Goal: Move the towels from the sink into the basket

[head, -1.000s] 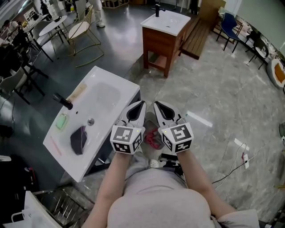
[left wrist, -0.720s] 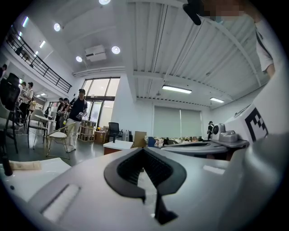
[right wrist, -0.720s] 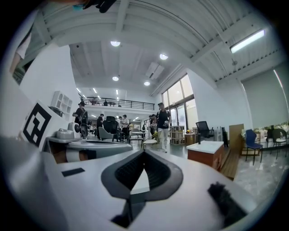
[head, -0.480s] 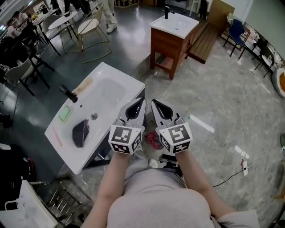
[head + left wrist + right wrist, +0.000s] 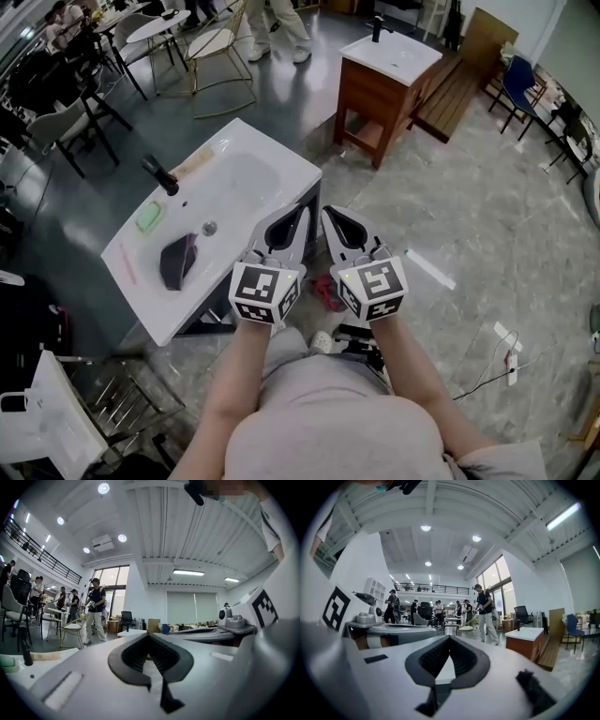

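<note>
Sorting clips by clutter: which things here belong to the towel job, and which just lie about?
Job: dark towel, white sink, wire basket.
Lying about: green block, red item on floor, wooden vanity, chair.

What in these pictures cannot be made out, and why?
Red thing: head view, half hidden behind the left gripper and right gripper.
Wire rack: head view, partly behind the arm, cut by the bottom edge; basket or not, unclear.
Towel: missing from both gripper views, whose lower halves the gripper bodies fill.
</note>
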`<state>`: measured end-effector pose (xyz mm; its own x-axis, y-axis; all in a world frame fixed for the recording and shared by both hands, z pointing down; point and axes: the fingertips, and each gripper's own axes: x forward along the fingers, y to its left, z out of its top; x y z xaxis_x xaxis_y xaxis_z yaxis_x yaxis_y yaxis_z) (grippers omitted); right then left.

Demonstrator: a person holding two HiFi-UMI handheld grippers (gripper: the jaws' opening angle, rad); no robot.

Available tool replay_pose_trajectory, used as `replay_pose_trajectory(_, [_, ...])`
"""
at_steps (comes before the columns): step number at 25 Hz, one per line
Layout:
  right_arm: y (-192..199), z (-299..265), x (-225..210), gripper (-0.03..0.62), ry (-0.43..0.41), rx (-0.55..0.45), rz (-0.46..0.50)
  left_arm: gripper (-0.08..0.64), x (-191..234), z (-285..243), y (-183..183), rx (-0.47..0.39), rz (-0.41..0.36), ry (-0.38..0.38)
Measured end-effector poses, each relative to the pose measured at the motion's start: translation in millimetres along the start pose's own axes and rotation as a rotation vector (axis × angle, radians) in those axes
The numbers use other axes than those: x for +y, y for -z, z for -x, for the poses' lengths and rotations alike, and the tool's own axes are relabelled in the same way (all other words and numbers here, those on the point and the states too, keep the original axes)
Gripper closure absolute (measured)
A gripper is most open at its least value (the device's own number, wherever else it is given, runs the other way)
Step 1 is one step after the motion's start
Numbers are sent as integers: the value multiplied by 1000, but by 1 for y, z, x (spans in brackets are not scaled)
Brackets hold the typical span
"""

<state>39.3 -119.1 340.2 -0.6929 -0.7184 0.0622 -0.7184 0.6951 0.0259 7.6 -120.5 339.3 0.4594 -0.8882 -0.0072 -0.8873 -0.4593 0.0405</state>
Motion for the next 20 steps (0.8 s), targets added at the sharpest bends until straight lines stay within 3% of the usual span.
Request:
replay_pose_trajectory(12, [-2,-25,41,574,-67,9,6,555,45,38,-6,-20,15,-92])
replay_pose_trajectory(20, [-6,-68,92,574,-141,6,-1,555,102,79,-7,-17,14,-181])
